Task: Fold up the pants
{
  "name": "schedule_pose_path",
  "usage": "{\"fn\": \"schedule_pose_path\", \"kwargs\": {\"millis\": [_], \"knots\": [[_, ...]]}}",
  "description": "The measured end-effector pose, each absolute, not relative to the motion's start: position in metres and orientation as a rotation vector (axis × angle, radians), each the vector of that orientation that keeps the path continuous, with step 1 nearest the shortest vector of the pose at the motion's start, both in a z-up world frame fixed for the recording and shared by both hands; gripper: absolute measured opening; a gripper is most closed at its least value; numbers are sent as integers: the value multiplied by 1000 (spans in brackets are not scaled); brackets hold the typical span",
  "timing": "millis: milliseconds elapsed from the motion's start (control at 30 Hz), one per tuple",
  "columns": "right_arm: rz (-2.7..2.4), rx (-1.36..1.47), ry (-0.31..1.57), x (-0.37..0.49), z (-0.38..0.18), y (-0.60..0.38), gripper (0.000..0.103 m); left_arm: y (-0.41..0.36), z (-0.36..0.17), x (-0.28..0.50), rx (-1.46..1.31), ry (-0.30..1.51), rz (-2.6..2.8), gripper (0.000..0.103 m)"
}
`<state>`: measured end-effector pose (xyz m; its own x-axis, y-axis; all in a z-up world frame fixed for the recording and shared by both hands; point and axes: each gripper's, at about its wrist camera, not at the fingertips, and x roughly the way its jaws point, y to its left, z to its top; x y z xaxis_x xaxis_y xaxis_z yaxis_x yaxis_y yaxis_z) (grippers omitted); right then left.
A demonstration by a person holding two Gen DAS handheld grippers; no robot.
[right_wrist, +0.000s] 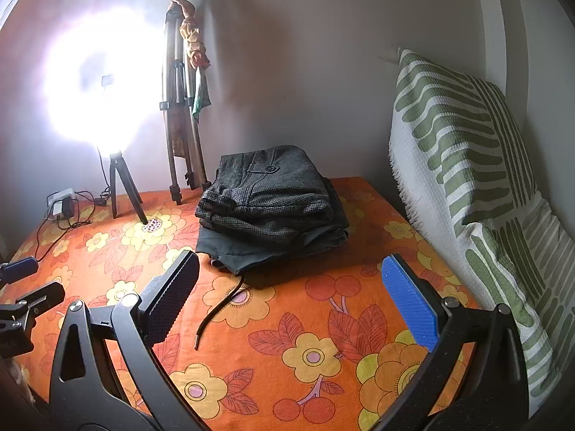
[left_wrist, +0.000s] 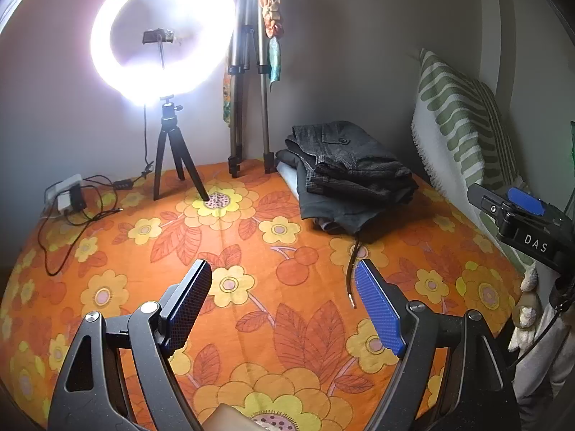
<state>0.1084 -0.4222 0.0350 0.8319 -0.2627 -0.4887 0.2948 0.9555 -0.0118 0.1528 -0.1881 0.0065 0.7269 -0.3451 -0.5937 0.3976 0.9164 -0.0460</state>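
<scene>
Your left gripper [left_wrist: 284, 305] hangs above the flowered orange bedspread [left_wrist: 251, 323] with its jaws spread wide and nothing between them; your right gripper [right_wrist: 294, 301] is just as wide and just as empty. Below both you have open cloth to work on. The folded pants [right_wrist: 269, 201] sit in a dark stack toward the far wall, ahead of your right gripper, with a black drawstring [right_wrist: 215, 312] trailing out over the spread toward you. On your right the striped green pillow [right_wrist: 467, 165] leans along the bed's edge and closes off that side. At the far left stand a lit ring light [left_wrist: 161, 36] on a small tripod, a taller folded tripod [left_wrist: 248, 82] against the wall, and a charger with loose cables [left_wrist: 64, 212] near the left edge.
</scene>
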Motion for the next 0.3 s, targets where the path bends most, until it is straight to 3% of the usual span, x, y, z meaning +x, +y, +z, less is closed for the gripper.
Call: {"fn": "schedule_pose_path", "kwargs": {"millis": [300], "knots": [[-294,66,509,108,35,-421,103,-191,7,147,114,617,-410,82]]}}
